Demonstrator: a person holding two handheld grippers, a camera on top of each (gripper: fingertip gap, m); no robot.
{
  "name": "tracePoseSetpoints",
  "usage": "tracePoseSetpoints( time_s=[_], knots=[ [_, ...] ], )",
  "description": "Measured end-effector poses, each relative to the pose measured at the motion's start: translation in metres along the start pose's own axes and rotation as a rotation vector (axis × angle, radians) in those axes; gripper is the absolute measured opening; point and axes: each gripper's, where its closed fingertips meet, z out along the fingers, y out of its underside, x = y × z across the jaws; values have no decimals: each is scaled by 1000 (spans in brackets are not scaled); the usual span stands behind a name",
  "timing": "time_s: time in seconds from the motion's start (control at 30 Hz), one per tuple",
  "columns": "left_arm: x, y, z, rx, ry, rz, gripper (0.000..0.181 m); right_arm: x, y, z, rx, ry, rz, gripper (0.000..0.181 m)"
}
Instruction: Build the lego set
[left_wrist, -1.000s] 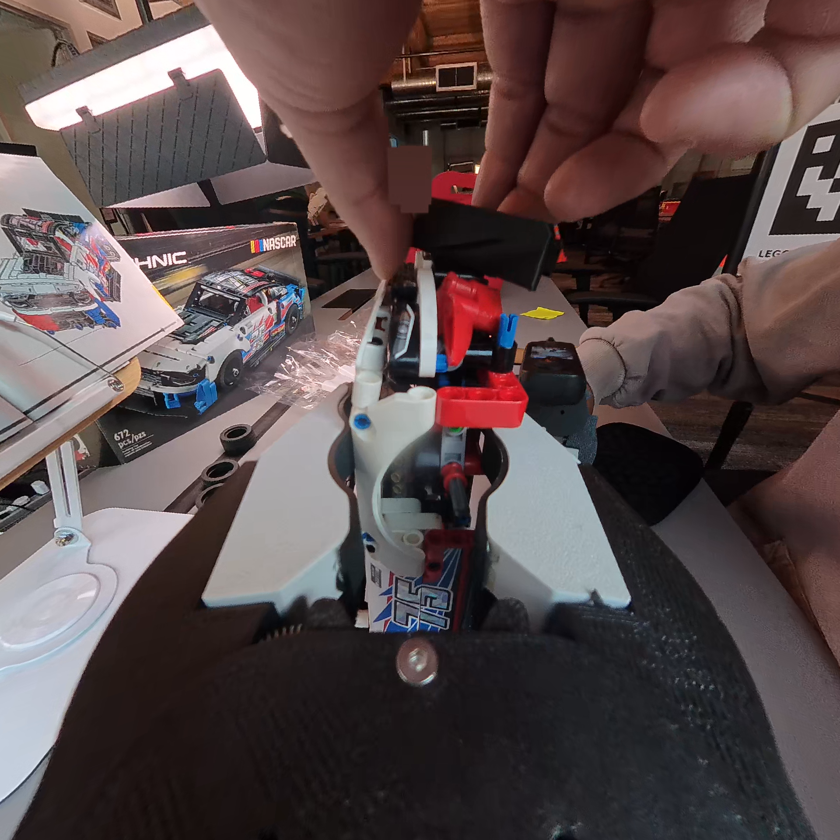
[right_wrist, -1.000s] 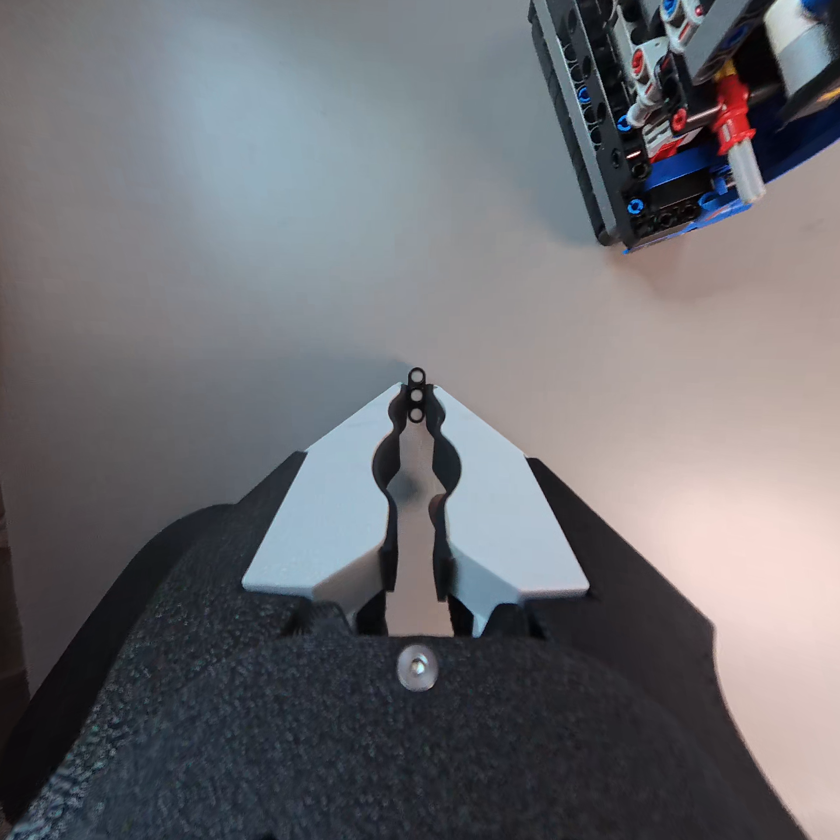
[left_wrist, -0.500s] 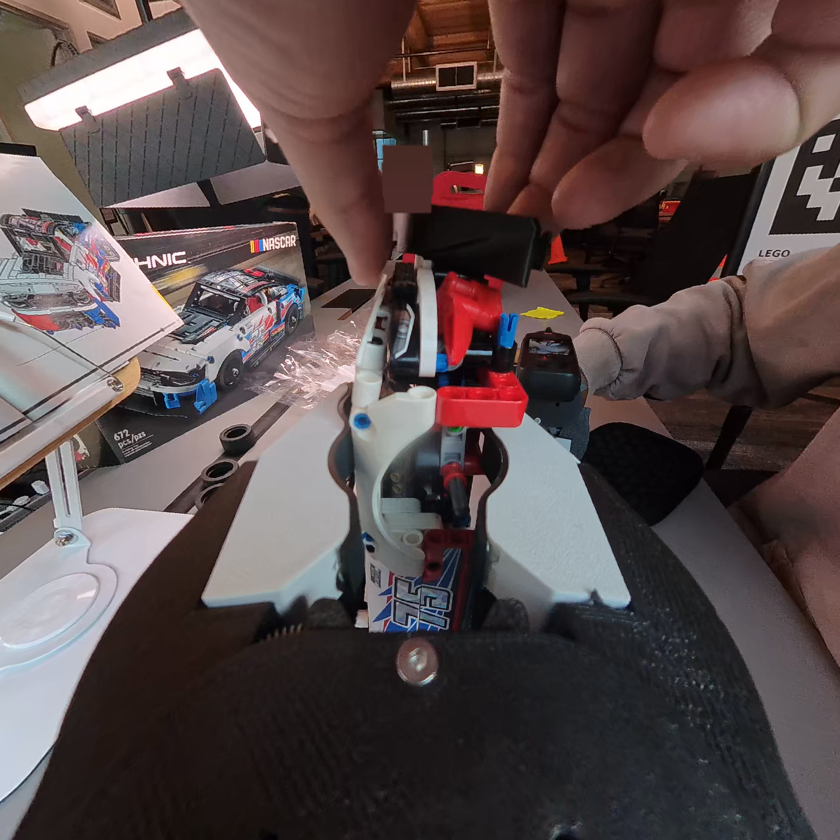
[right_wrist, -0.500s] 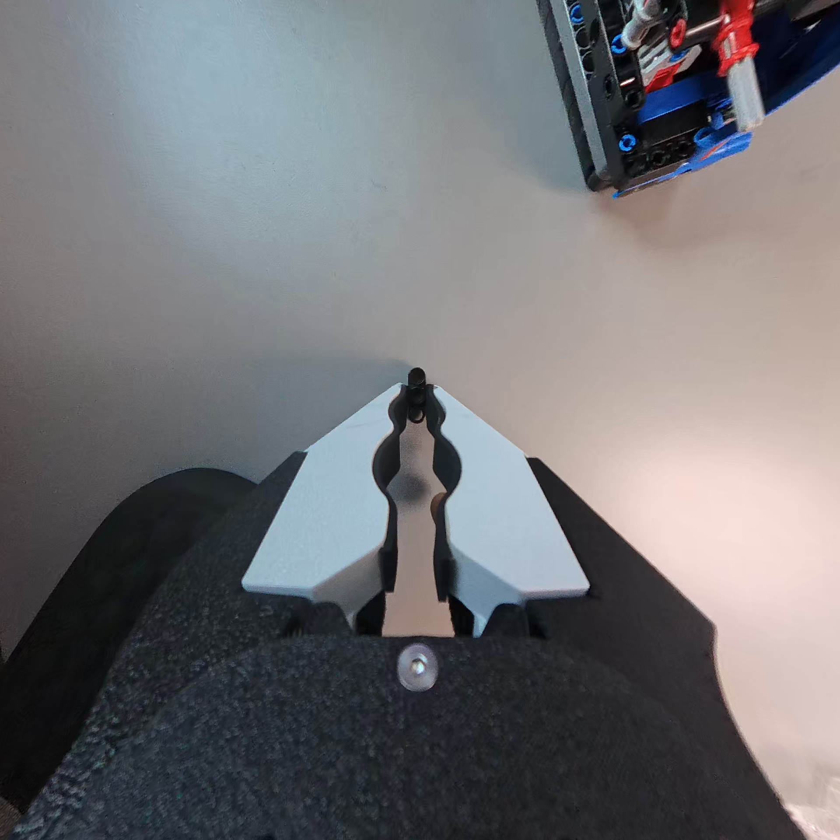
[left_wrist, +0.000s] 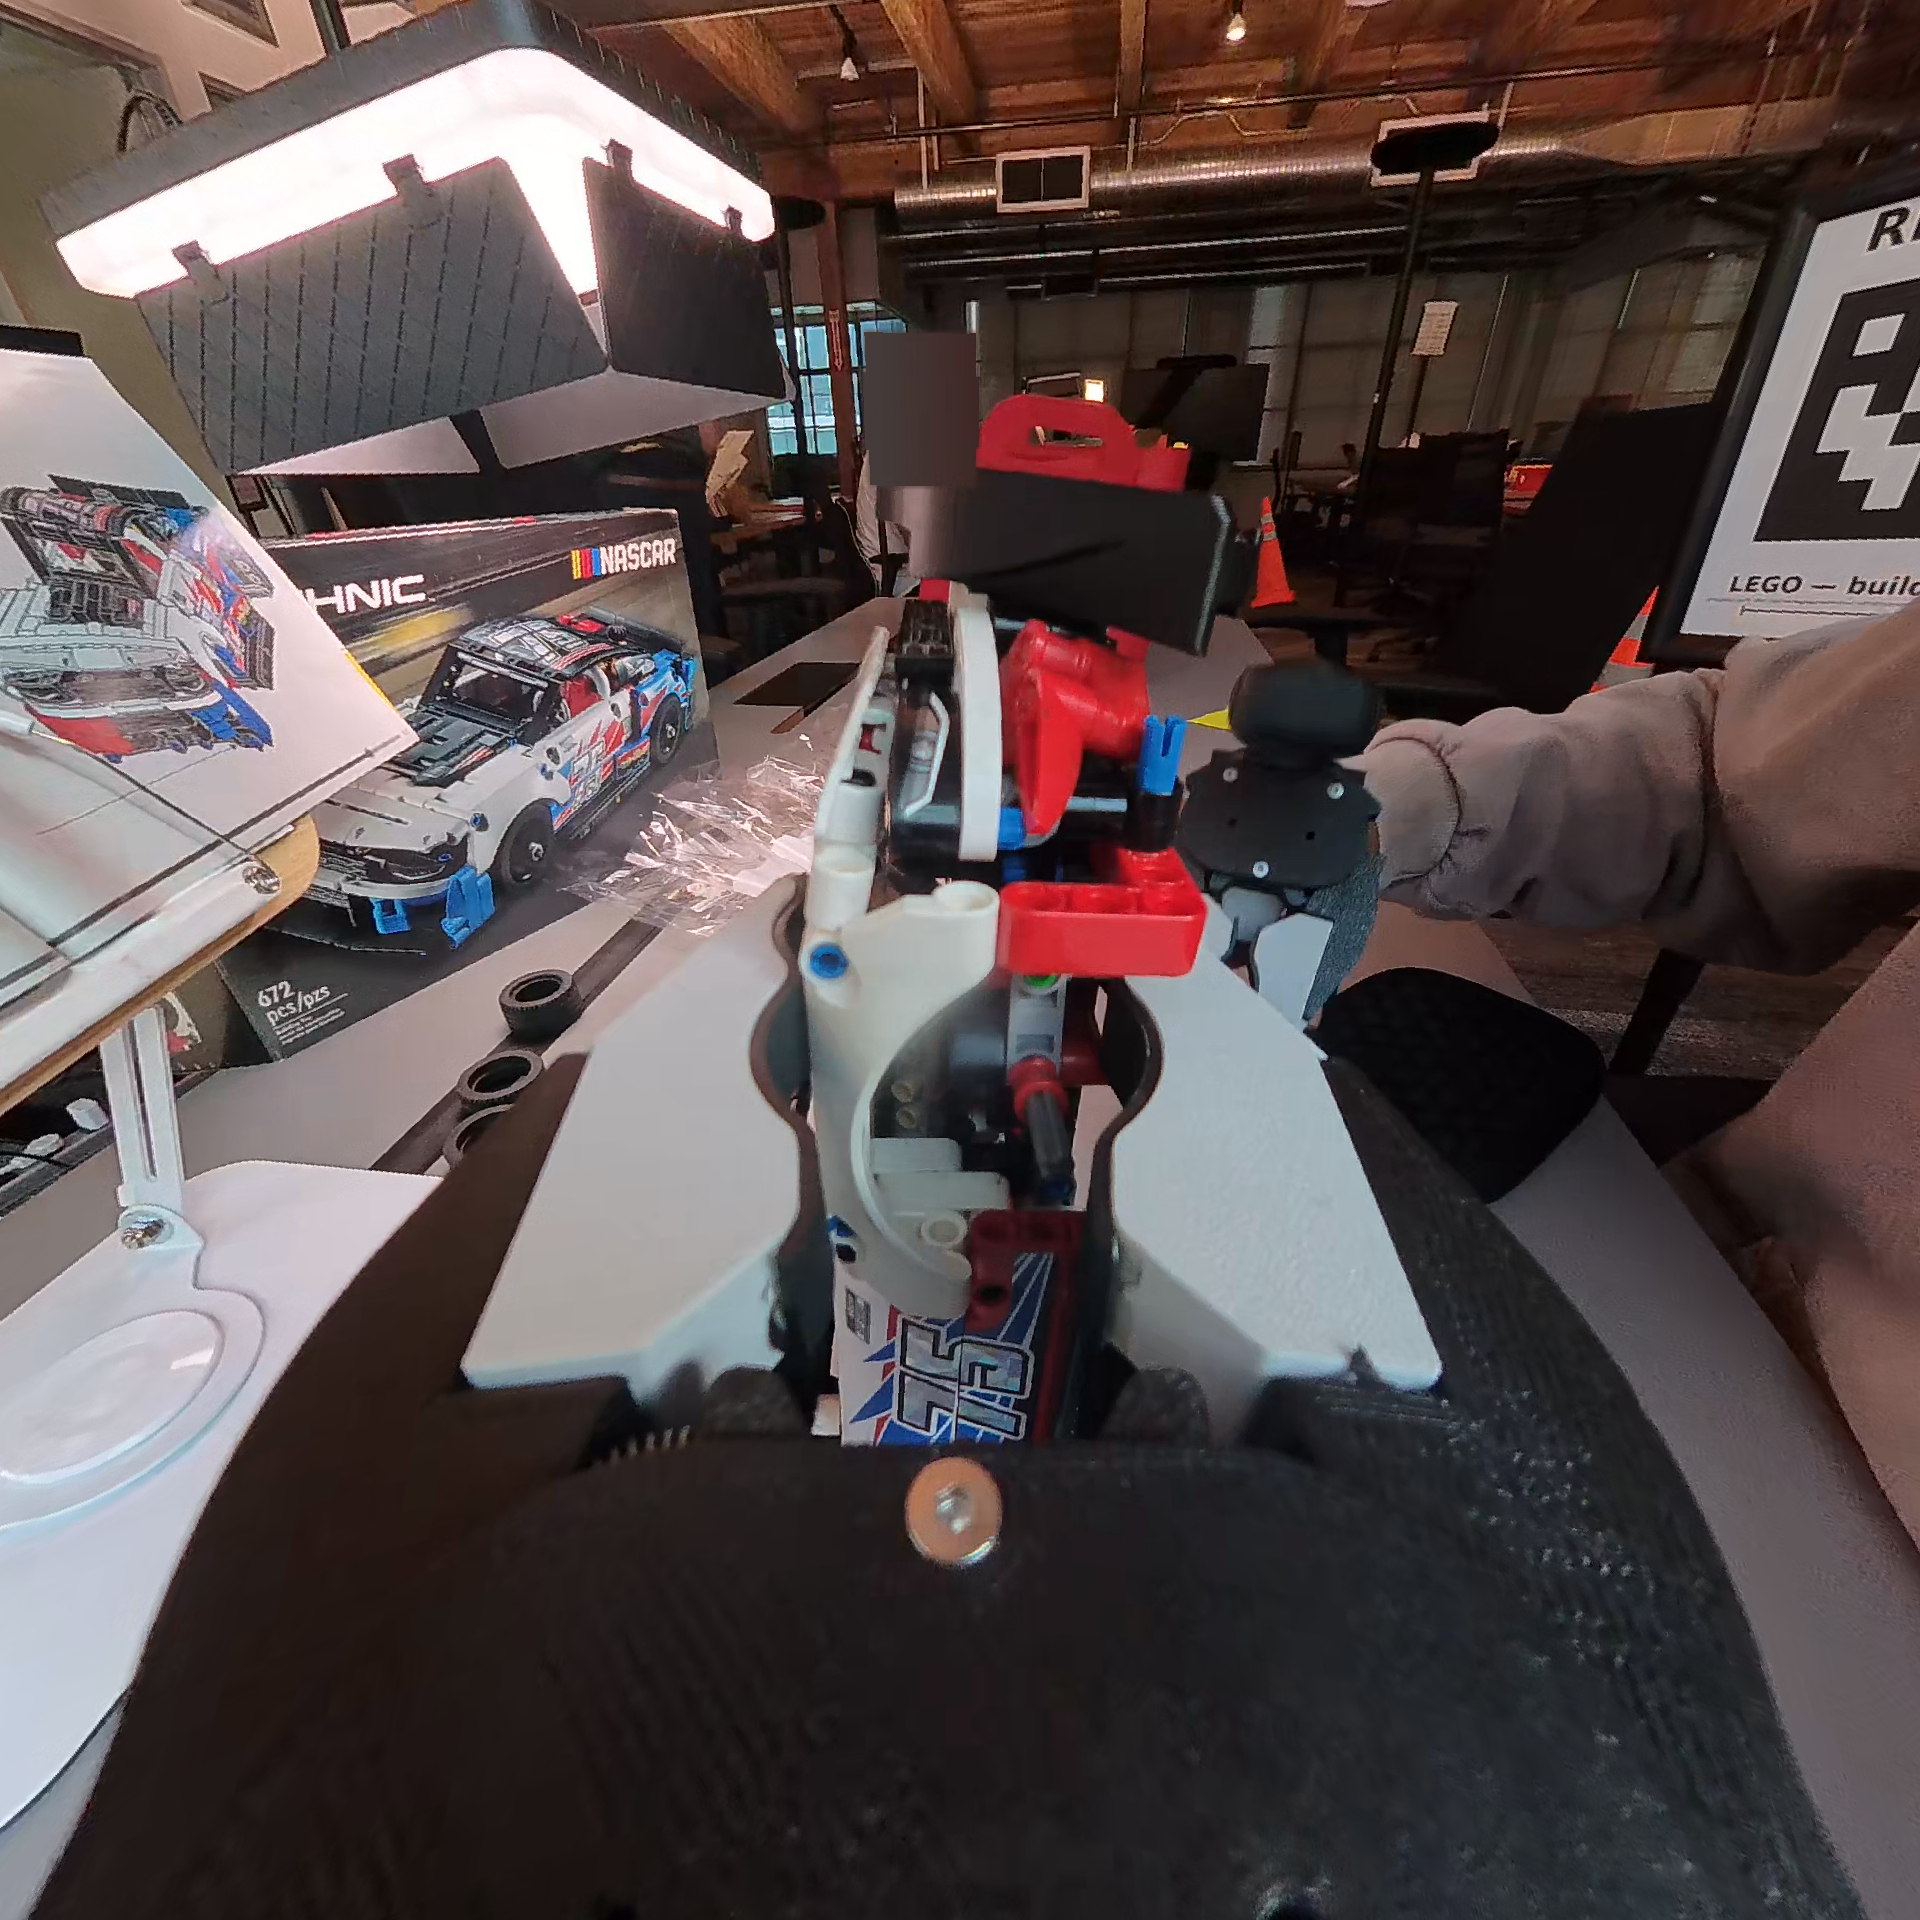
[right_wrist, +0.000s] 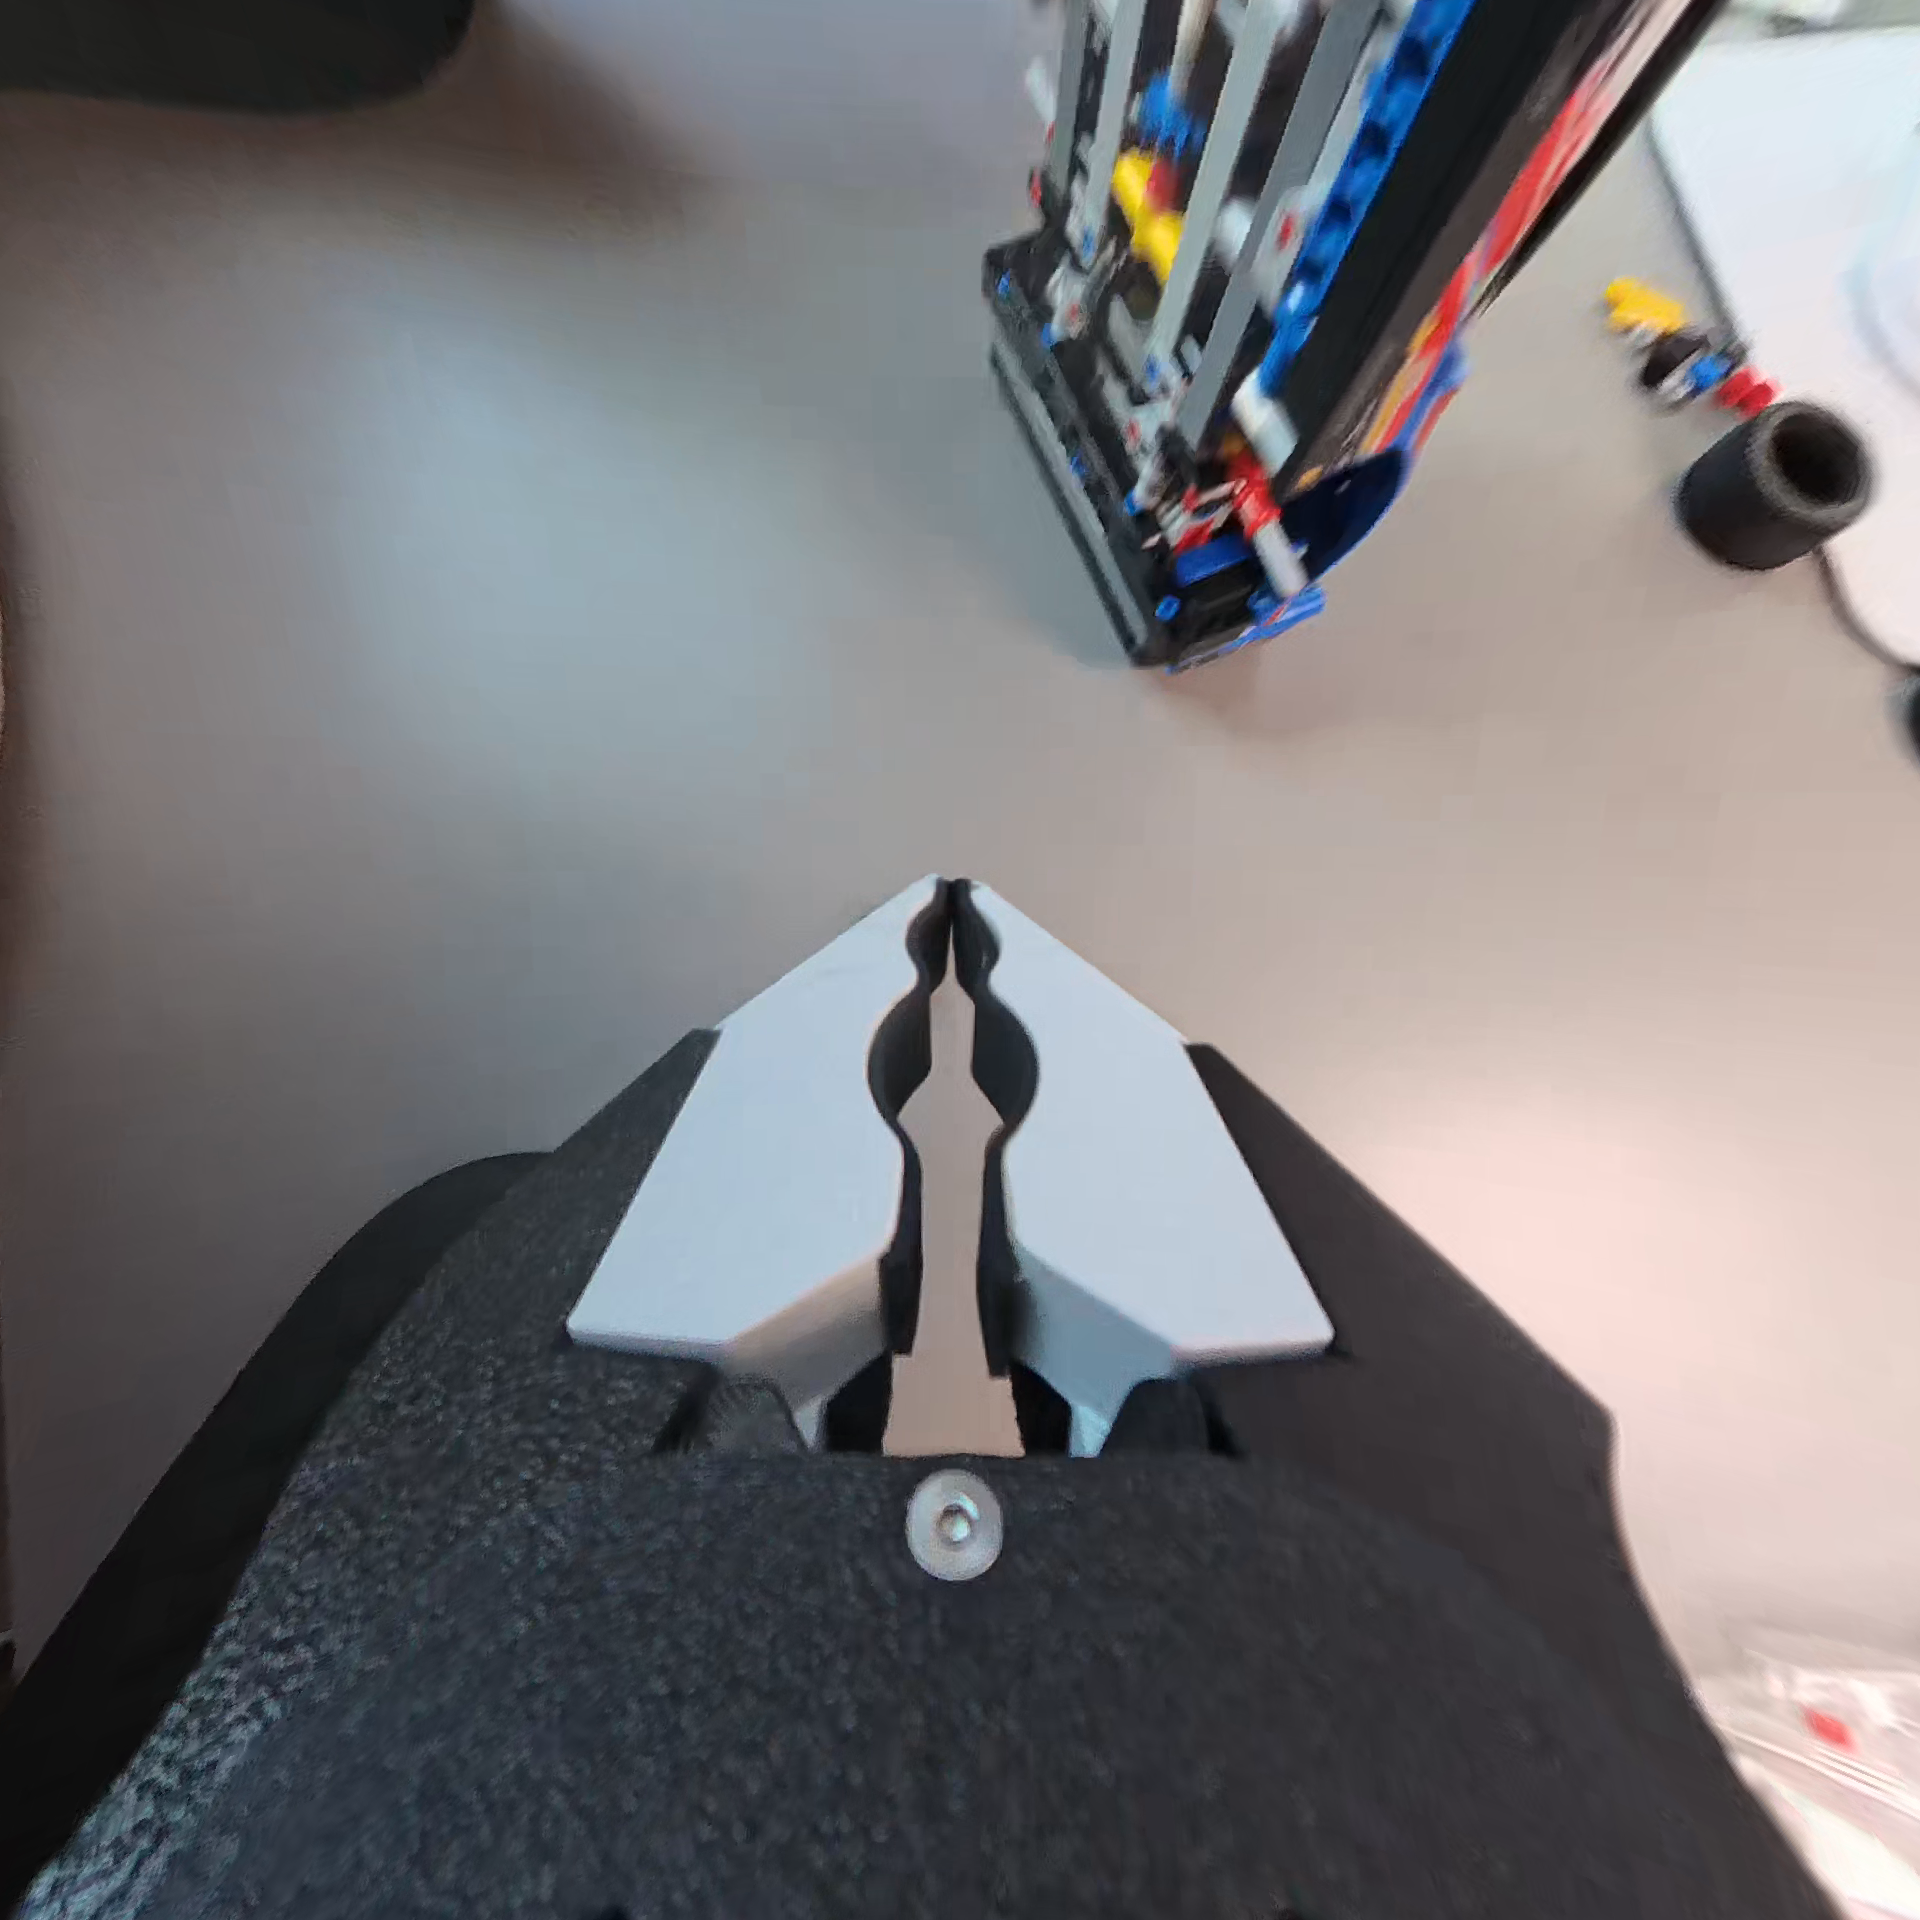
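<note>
The left gripper (left_wrist: 956, 1049) clamps the half-built car (left_wrist: 966, 935) upright between its white fingers (left_wrist: 644, 1174), the black spoiler (left_wrist: 1101, 566) topmost. The right gripper (right_wrist: 954, 883) hovers over the bare table (right_wrist: 520, 623), its tips pressed together on nothing, the car (right_wrist: 1247, 364) standing up and to its right. Beyond: three loose tyres (left_wrist: 538, 1003) beside the set's box (left_wrist: 468, 748), one manual (left_wrist: 135, 644) on a stand, and a sleeve (left_wrist: 1621, 790) reaching in from the right.
</note>
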Motion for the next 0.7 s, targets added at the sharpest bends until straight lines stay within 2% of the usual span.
tracePoseSetpoints(
  time_s=[0.07, 0.13, 0.2, 0.27, 0.5, 0.63, 0.7],
  knots=[
    [0, 0, 0, 0, 0, 0, 53, 14, -33, -25, 93, 102, -51, 2],
    [0, 0, 0, 1, 0, -2, 53, 26, -72, -53, 198, 186, -88, 12],
    [0, 0, 0, 1, 0, -1, 53, 32, -106, -77, 271, 219, -116, 25],
    [0, 0, 0, -2, 0, 1, 53, 34, -132, -92, 312, 232, -149, 29],
    [1, 0, 0, -5, 1, 4, 53, 44, -162, -99, 367, 265, -171, 35],
    [0, 0, 0, -1, 2, 1, 53, 57, -202, -103, 445, 267, -155, 47],
    [1, 0, 0, -4, 0, 3, 53, 65, -214, -97, 416, 246, -153, 44]
  ],
)
